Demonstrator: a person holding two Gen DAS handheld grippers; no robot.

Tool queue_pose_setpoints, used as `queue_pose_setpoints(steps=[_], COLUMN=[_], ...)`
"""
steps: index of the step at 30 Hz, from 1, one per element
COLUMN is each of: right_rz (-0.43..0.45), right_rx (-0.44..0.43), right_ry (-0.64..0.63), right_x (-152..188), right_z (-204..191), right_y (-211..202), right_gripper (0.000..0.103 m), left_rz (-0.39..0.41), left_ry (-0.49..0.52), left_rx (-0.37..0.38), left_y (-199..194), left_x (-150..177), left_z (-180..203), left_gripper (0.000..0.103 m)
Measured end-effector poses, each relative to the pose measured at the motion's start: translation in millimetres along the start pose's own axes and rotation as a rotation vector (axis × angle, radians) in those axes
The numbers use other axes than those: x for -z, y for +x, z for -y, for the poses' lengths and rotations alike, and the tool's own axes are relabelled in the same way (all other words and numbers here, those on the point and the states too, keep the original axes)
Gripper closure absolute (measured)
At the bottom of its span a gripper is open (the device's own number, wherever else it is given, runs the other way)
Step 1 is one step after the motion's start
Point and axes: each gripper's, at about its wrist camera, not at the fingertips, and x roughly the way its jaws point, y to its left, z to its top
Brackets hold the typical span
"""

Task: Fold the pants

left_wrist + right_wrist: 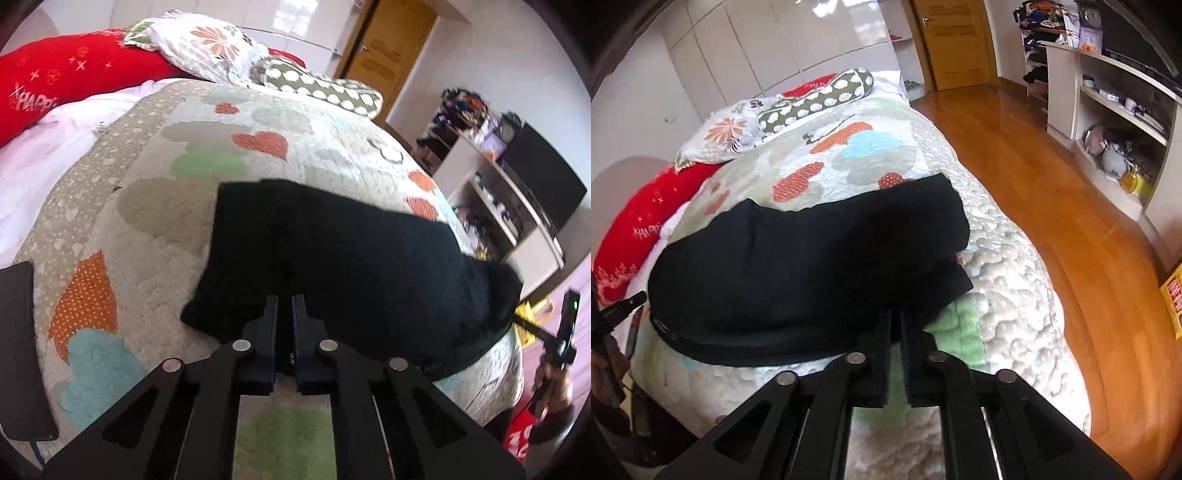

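Note:
Black pants lie folded in a thick stack on the patterned quilt near the bed's foot. They also show in the right wrist view. My left gripper has its jaws nearly closed with a narrow gap, its tips over the near edge of the pants; I cannot tell if cloth is pinched. My right gripper is likewise nearly closed, its tips at the pants' near right edge. The right gripper also shows in the left wrist view, off the bed's right side.
Pillows and a red cushion lie at the bed's head. A dark flat object lies at the quilt's left edge. A white shelf unit stands across the wooden floor. A door is beyond.

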Motion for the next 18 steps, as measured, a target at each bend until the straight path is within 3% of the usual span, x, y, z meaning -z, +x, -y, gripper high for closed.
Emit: queue_pose_setpoints(steps=[1,2,3,5,8,11,14,18], right_rz=[-0.002,-0.001,0.007,0.032,0.046,0.025,-0.013,-0.015], right_rx=[0.007,0.0,-0.03,-0.13,-0.27,-0.391,-0.462,-0.447], right_ry=[-0.006,-0.019,-0.036,-0.095,-0.213,-0.355,-0.516,-0.71], right_x=[-1,-2,-3,-7,-6,4,22,42], right_z=[-1,-4,-9,-30,-77,-138,-200,-259], right_y=[-2,-7,-12,-21,-18,0,22,42], right_gripper=[0.069,0.061,0.057,0.057,0.051,0.051,0.051,0.052], left_rz=[0.002,0.004,0.011,0.038,0.029,-0.005,-0.041,-0.024], left_ry=[-0.016,-0.034,-0.06,-0.087,-0.092,-0.073,-0.073,-0.053], left_rx=[0.004,0.011,0.019,0.029,0.012,0.006,-0.023,-0.007], left_y=[-1,-2,-4,-7,-3,12,28,31], left_x=[-2,-4,-6,-8,-11,-14,-16,-17], left_z=[-3,-7,-12,-16,-17,-14,-12,-3], left_gripper=[0.092,0.072,0.045,0.028,0.028,0.026,0.026,0.028])
